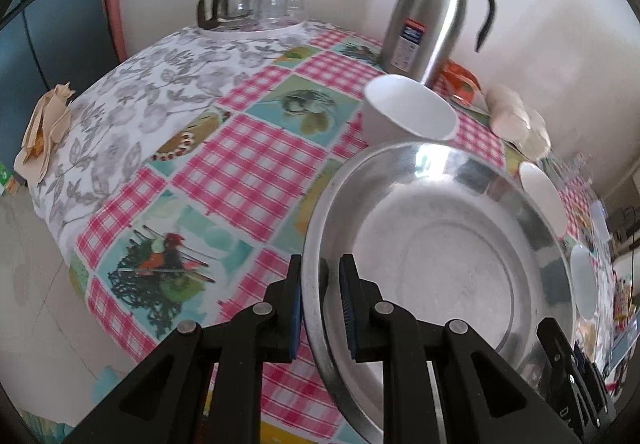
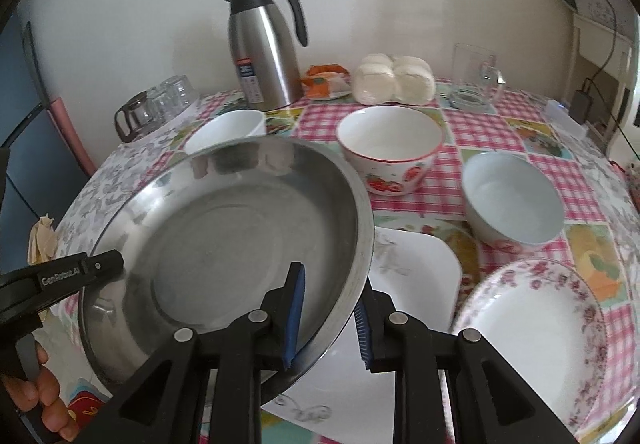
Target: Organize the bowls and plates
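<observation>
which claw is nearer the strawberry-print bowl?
Right. The right claw grips the steel basin's rim on the side facing the strawberry-print ceramic bowl; the left claw clamps the opposite rim, farther away.

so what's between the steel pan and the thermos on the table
In the left wrist view, a plain white bowl stands between the steel pan and the thermos; the right wrist view shows it too.

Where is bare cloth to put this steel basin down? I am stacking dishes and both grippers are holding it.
The roomiest patch is the checked cloth left of the steel basin, between the white cup, the glass jug and the table's near edge. To the right it is crowded: strawberry bowl, pale bowl, square plate and floral plate.
</observation>
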Available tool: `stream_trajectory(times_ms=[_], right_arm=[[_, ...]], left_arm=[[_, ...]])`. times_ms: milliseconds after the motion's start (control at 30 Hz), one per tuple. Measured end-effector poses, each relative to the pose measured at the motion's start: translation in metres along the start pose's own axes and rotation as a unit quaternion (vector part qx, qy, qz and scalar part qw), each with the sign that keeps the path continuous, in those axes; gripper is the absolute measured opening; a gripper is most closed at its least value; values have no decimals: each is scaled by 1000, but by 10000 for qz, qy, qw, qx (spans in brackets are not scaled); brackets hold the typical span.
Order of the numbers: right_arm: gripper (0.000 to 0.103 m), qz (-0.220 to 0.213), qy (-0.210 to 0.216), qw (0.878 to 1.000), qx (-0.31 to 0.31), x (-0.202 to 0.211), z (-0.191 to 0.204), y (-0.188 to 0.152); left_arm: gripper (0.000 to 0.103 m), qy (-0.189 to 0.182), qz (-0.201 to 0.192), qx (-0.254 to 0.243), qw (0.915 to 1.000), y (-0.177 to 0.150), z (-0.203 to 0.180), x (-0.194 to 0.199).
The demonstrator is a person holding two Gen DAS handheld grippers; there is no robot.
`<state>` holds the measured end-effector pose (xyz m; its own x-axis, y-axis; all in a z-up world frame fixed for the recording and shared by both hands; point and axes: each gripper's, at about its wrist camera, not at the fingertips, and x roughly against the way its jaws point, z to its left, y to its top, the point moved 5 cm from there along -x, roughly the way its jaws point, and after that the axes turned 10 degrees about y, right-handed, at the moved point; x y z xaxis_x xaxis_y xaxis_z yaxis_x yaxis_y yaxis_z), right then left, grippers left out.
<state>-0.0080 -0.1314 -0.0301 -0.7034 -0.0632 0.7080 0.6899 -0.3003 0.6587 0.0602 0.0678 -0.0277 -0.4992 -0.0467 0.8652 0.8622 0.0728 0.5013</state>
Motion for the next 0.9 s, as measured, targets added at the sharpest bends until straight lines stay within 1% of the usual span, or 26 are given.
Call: stream_trajectory(times_ms=[133,433,600,900], right_arm=[[27,32,-60,9999,-126,4,-14,-3],[27,111,-333,9993,-128,12,-39,-11],[27,188,-443,9987,-157,15,-46,-13],[27,405,-591,9972,-200,16,-52,-21]], left_arm=[[18,-61,64,-149,9999,-7,-14,1],[18,-203,185,-524,9982,-22,-44,3],[18,-175,216,-742,9969,-28,-56,5],[18,-163,522,-1008,9934,-42,-66,0]])
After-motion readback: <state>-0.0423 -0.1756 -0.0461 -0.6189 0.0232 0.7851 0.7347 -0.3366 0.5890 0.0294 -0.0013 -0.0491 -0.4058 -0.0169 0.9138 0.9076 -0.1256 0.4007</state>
